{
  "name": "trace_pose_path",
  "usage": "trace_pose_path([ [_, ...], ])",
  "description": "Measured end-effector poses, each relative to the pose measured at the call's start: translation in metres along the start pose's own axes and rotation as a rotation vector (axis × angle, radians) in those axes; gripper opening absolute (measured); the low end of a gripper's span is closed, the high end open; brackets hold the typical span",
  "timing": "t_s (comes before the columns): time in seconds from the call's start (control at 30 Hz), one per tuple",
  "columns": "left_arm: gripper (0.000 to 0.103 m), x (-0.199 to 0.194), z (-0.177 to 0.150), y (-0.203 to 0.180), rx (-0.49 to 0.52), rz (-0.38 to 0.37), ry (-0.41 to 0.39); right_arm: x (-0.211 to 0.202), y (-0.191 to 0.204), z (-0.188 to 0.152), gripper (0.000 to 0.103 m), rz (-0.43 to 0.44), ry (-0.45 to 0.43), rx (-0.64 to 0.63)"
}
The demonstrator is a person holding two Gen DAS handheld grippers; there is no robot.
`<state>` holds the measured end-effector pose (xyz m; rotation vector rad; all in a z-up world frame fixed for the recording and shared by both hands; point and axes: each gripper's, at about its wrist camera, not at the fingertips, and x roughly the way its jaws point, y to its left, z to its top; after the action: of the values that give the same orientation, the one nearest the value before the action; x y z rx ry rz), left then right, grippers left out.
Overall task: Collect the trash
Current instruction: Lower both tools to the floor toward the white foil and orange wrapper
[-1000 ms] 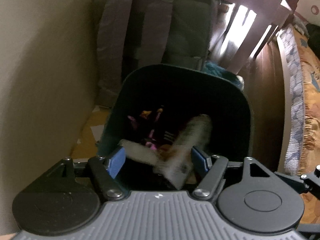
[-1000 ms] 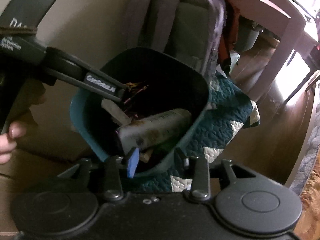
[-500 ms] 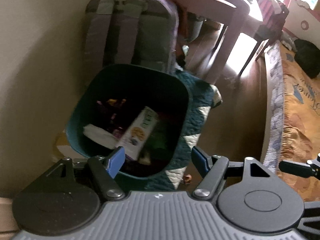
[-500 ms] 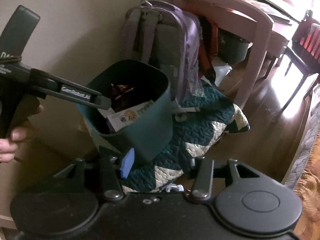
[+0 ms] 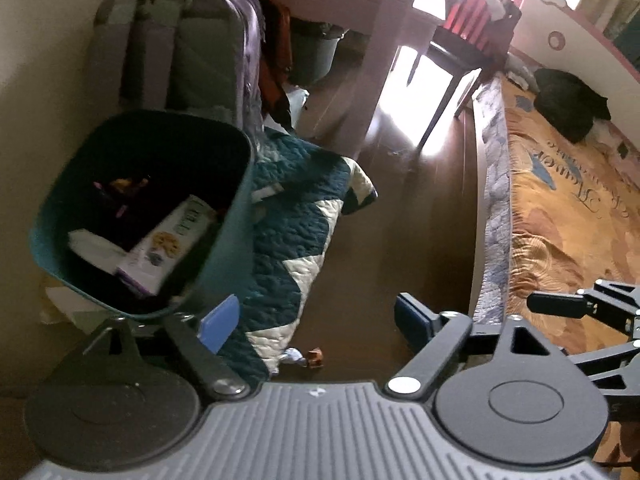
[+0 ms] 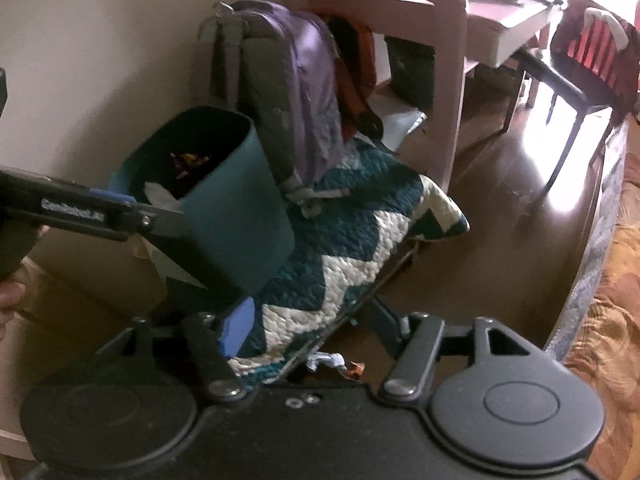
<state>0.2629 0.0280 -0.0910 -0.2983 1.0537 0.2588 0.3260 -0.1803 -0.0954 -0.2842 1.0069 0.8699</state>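
Your two grippers hang over a dark wood floor [image 5: 420, 216] beside one teal bin [image 5: 224, 248]. The left gripper [image 5: 316, 318] has its jaws wide and opening, nothing between them; the right gripper [image 6: 312, 326] is also opening, its jaws apart and empty.

The bin stands at the wall, on the near edge of one teal-and-white quilt [image 5: 288, 240] spread over the floor. Inside it you can count one printed box [image 5: 168, 248], leaning against the bin's right wall, one white crumpled paper [image 5: 96, 246] at its left, and a dark heap of wrappers [image 5: 124, 184] behind; how many wrappers cannot be told.

Two scraps of trash lie on the bare floor just off the quilt's near corner, side by side: one pale blue-white scrap [image 5: 294, 356] and one brown scrap [image 5: 314, 357]. Both sit directly below your grippers, untouched.

One grey-and-purple backpack [image 6: 288, 92] leans on the wall behind the bin. One pink desk [image 6: 440, 20] and one chair [image 6: 580, 64] stand beyond. One bed [image 5: 560, 216] runs along the floor's right edge.
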Motion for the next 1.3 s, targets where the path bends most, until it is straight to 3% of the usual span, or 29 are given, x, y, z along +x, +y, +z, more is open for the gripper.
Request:
trace_pose_path([
  [0.07, 0.101, 0.014, -0.008, -0.005, -0.003, -0.010, 0.005, 0.010, -0.011, -0.011, 0.068, -0.007, 0.014, -0.004],
  [0.27, 0.101, 0.082, -0.044, -0.017, -0.009, -0.038, 0.098, 0.063, -0.045, -0.050, 0.081, -0.034, 0.076, -0.031],
  [0.57, 0.101, 0.225, -0.123, -0.030, -0.010, 0.007, 0.204, 0.195, -0.099, -0.137, 0.082, -0.031, 0.237, 0.018],
  [0.87, 0.101, 0.369, -0.182, -0.037, -0.094, 0.124, 0.258, 0.322, -0.109, -0.218, 0.082, 0.046, 0.332, -0.293],
  [0.97, 0.101, 0.413, -0.196, -0.034, -0.172, 0.180, 0.291, 0.358, -0.106, -0.246, 0.082, 0.071, 0.352, -0.401],
  [1.13, 0.101, 0.477, -0.208, -0.014, -0.332, 0.231, 0.337, 0.412, -0.097, -0.278, 0.081, 0.108, 0.372, -0.478],
  [1.3, 0.101, 0.528, -0.217, 0.006, -0.401, 0.288, 0.343, 0.464, -0.087, -0.300, 0.080, 0.097, 0.349, -0.577],
])
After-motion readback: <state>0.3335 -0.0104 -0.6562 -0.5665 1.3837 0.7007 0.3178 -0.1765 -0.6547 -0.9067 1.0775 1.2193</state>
